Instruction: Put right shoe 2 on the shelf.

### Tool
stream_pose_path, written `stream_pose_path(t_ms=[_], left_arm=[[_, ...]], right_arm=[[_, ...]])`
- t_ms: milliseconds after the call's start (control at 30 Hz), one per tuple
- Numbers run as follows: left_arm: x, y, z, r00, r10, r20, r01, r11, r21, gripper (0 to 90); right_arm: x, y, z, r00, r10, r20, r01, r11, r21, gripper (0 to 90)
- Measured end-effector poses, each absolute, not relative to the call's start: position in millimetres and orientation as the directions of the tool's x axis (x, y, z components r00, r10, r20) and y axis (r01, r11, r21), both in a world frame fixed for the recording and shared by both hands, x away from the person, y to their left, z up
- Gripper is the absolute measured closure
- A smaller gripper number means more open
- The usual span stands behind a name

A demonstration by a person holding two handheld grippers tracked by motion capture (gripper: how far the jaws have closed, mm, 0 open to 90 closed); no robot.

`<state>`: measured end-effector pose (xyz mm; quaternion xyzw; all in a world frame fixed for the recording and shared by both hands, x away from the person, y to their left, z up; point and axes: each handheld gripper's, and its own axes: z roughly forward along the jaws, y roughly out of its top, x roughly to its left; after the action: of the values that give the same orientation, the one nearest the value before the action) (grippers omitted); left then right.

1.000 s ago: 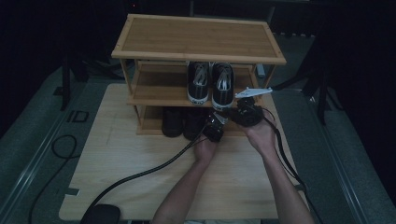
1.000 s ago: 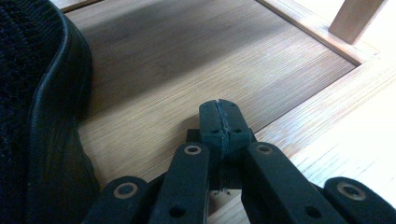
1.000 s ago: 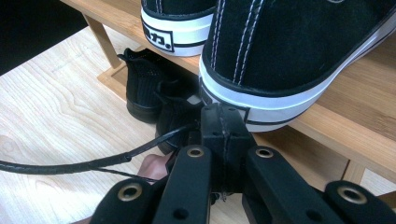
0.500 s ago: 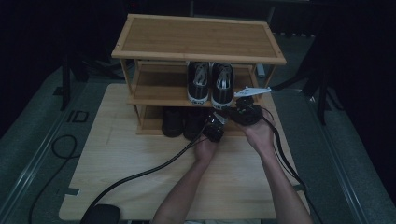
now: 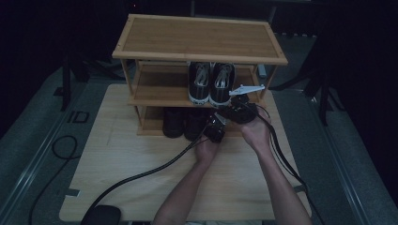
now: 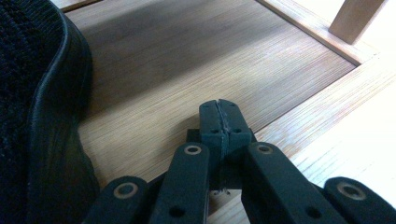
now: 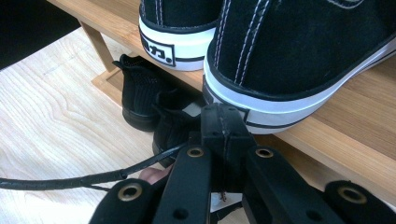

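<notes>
A bamboo shoe rack [image 5: 197, 40] stands at the twelve o'clock end of the pale wooden desk [image 5: 117, 159], with three levels: a bare top board, a middle shelf and a bottom shelf close to the desk surface. On the middle shelf, toward its three o'clock side, sits a pair of black canvas sneakers [image 5: 211, 83] with white soles and white laces, heels facing the person. On the bottom shelf, just below them, sits a pair of plain black shoes [image 5: 184, 123], side by side and deep in shadow.

Both forearms come in from six o'clock and meet just in front of the rack. The left gripper [image 5: 215, 130] is held low at the front edge of the bottom shelf, at about three o'clock of the black shoes. In the left gripper view its jaws are pressed together with nothing between them, their tips over the bare bottom shelf board [image 6: 196, 70], and one black shoe [image 6: 42, 121] lies just beside them at nine o'clock.

The right gripper [image 5: 240, 111] is slightly higher, at the front edge of the middle shelf. In the right gripper view its jaws are likewise closed on nothing, their tips right at the white sole of the nearer sneaker [image 7: 299, 51]; whether they touch it I cannot tell. The other sneaker [image 7: 180, 28] stands at eleven o'clock of it.
</notes>
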<state>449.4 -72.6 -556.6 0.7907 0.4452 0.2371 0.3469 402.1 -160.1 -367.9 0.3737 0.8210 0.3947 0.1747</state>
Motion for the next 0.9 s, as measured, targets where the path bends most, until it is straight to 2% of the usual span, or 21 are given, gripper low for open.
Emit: stream_pose_path(t_ms=[667, 900], left_arm=[[449, -73, -557, 0.490, 0.870, 0.060, 0.538, -0.356, 0.764, 90.0], [449, -73, -557, 0.490, 0.869, 0.060, 0.538, -0.357, 0.764, 89.9]], right_arm=[[409, -160, -370, -0.656, 0.755, 0.017, 0.487, 0.405, 0.774, 90.0], [397, -166, -364, -0.657, 0.754, -0.020, 0.462, 0.424, 0.779, 89.0]])
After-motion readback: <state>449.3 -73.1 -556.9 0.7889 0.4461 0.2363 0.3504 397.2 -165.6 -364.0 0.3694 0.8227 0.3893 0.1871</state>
